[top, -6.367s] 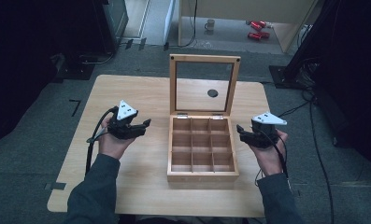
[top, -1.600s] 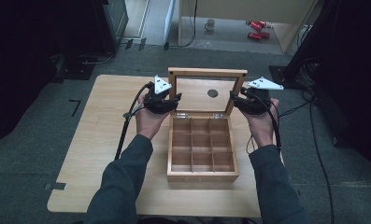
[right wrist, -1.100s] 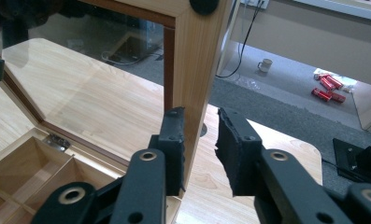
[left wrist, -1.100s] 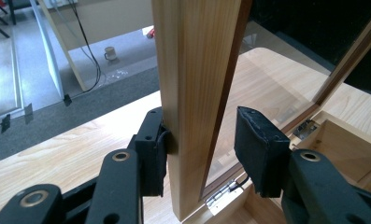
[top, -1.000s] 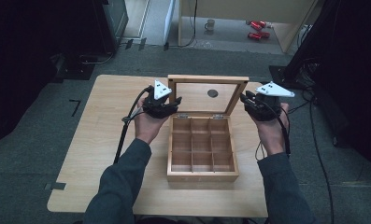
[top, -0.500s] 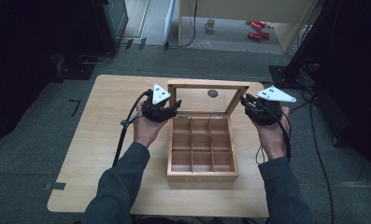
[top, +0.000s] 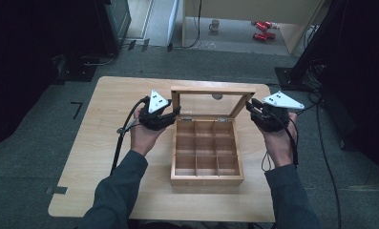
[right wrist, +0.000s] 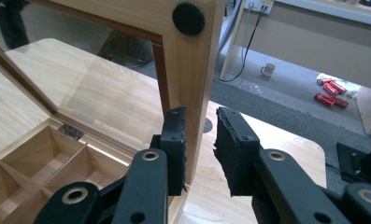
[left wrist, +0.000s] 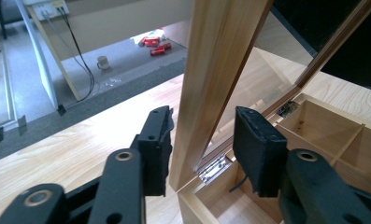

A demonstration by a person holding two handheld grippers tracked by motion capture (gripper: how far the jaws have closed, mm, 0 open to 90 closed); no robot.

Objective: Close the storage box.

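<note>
We are working on a light wooden box (top: 207, 180) with nine square compartments, which sits on the pale wooden table (top: 106, 143). All the compartments we can see are empty. Its glass-paned, wood-framed lid (top: 211, 89) is raised at the box's far edge and stands on its hinges, so the box is open.

The left gripper (top: 175, 114) is at the box's far left corner, with its tongs either side of the lid's left frame rail (left wrist: 206, 84), just above the small metal hinge (left wrist: 213, 168). Its jaws have just been closing on that rail. The outer pad lies against the wood, but a sliver of glass is visible between the rail and the inner pad. So we read this gripper as spread around the rail, not yet pinching it.

The right gripper (top: 250, 107) is at the box's far right corner. In the right gripper view its tongs (right wrist: 199, 135) are pressed onto the lid's right rail, below the round black bumper (right wrist: 189, 18) at the lid's corner.

We judge the task to be partway through. Both sides of the lid are reached and the right side is gripped. The left grip has to firm up, and then the lid has to swing on its hinges to where it will rest. Nothing has gone into the compartments.
</note>
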